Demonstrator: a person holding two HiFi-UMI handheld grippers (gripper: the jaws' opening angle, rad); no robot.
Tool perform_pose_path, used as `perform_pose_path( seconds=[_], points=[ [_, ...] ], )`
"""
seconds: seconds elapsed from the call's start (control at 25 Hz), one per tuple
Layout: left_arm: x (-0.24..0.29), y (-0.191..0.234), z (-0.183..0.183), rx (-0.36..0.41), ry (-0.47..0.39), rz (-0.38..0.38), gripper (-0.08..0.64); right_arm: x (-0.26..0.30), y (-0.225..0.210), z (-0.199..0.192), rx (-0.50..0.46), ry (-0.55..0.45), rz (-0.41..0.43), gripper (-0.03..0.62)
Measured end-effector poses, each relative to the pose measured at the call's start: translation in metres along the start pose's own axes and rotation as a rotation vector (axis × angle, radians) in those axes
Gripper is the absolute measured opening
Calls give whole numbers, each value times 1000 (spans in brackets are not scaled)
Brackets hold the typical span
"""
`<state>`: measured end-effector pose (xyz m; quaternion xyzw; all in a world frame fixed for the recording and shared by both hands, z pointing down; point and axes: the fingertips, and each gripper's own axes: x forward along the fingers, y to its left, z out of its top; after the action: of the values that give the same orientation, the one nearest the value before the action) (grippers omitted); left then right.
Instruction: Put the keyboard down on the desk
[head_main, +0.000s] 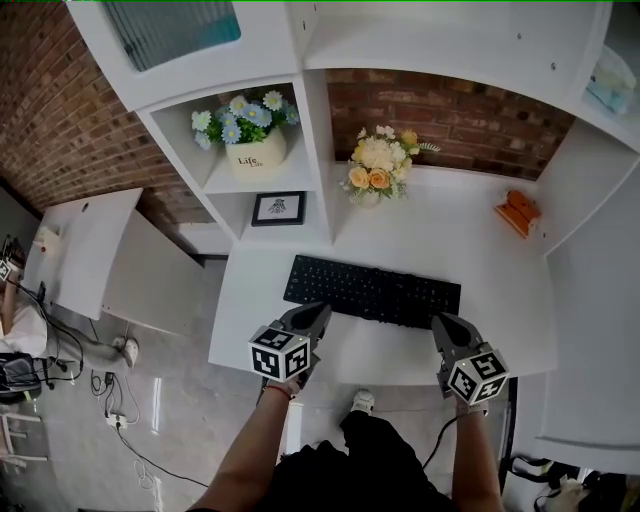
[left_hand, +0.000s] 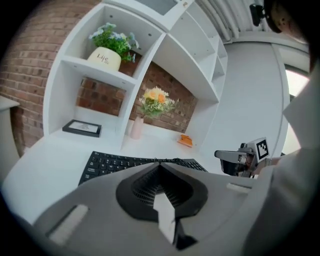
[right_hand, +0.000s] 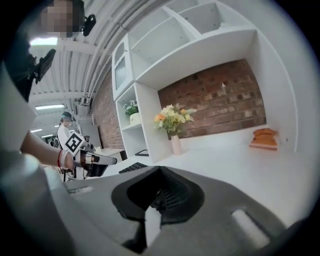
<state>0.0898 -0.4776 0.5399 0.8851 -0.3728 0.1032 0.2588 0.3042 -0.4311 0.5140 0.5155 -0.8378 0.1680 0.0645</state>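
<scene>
Left gripper (head_main: 318, 310), keyboard (head_main: 372, 290), pot (head_main: 256, 150) reading "Life"

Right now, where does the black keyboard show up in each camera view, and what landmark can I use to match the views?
Head view: the black flat keyboard lies at the centre, on the white desk.
Left gripper view: the keyboard is lower left of centre, seen lengthwise.
Right gripper view: only a corner of the keyboard shows, left of centre.
Shared landmark: the vase of yellow and orange flowers behind it.
</scene>
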Motion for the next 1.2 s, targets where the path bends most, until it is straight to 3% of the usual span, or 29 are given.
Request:
perform_pose_path(
  seconds=[0.28, 0.52, 1.2],
  points=[
    [-39, 6, 37, 65, -167, 42, 0, -24, 8, 30, -43, -92, -53, -2],
    [-72, 12, 57, 98, -247, 71, 0, -49, 15, 42, -88, -127, -95, -2],
    [-155, 3, 53, 119, -338, 80, 0, -98, 80, 59, -175, -214, -145, -2]
  ],
)
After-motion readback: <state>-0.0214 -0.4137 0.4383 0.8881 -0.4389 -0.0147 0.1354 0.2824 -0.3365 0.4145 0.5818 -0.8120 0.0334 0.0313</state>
